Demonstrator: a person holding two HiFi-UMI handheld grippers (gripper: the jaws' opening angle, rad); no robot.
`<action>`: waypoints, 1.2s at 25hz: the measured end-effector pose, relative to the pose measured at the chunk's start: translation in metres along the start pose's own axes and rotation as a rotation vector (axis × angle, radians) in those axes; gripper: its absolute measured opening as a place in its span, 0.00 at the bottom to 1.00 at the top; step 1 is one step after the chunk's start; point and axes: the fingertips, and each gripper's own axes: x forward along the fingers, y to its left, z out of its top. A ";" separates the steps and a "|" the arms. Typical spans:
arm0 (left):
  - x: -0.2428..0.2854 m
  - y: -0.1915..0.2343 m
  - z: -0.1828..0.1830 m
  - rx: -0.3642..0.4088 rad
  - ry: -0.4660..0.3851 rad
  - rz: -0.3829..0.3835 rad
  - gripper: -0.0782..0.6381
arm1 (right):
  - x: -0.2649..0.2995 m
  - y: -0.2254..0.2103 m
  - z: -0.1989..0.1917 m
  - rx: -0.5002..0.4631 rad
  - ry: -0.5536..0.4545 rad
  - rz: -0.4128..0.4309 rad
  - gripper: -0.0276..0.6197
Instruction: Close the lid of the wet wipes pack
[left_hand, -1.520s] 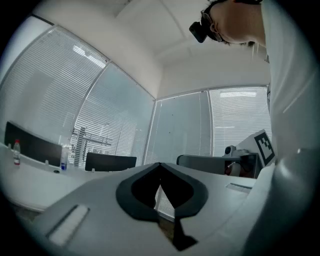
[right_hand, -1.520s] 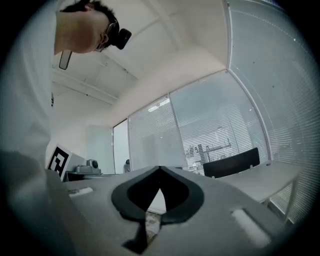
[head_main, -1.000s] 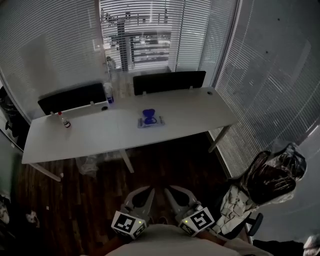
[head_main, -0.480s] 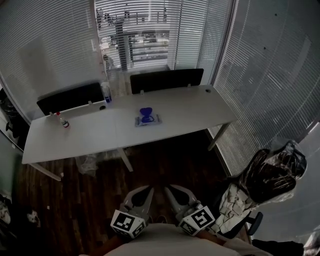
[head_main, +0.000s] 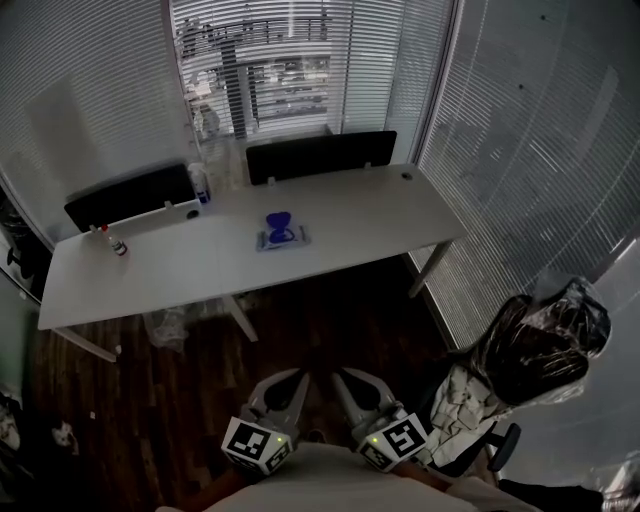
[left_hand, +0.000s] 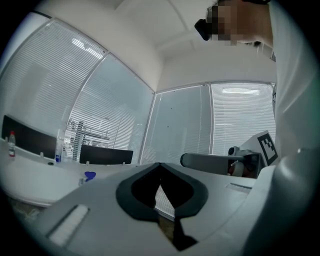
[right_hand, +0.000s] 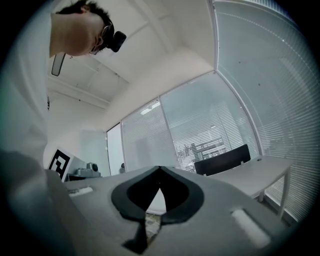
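The wet wipes pack (head_main: 280, 236) lies flat near the middle of the long white table (head_main: 360, 215), its blue lid standing open. In the left gripper view the pack (left_hand: 89, 176) is only a small blue speck far off. Both grippers are held close to the person's body, far from the table. In the head view my left gripper (head_main: 287, 378) and right gripper (head_main: 348, 378) point toward the table over the dark floor. Each has its jaws together and nothing between them. The left gripper (left_hand: 159, 165) and right gripper (right_hand: 160, 169) views show the tips meeting.
A spray bottle (head_main: 198, 183) and a small red-capped bottle (head_main: 117, 245) stand on the table's left part. Two black panels (head_main: 320, 155) line its far edge. A chair with a plastic-wrapped bag (head_main: 540, 345) stands at the right. Blinds cover the glass walls.
The head view has shifted a little, so the table and pack sit slightly further left and up. Both grippers stay where they were, still shut.
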 end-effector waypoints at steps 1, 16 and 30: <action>0.003 0.000 0.000 0.003 0.001 -0.004 0.11 | 0.000 -0.003 0.000 0.000 -0.002 -0.004 0.04; 0.066 0.083 -0.004 -0.017 -0.003 -0.011 0.11 | 0.084 -0.050 -0.016 0.003 0.018 -0.016 0.04; 0.164 0.270 0.044 -0.058 0.029 -0.014 0.11 | 0.276 -0.111 -0.001 -0.016 0.042 -0.048 0.04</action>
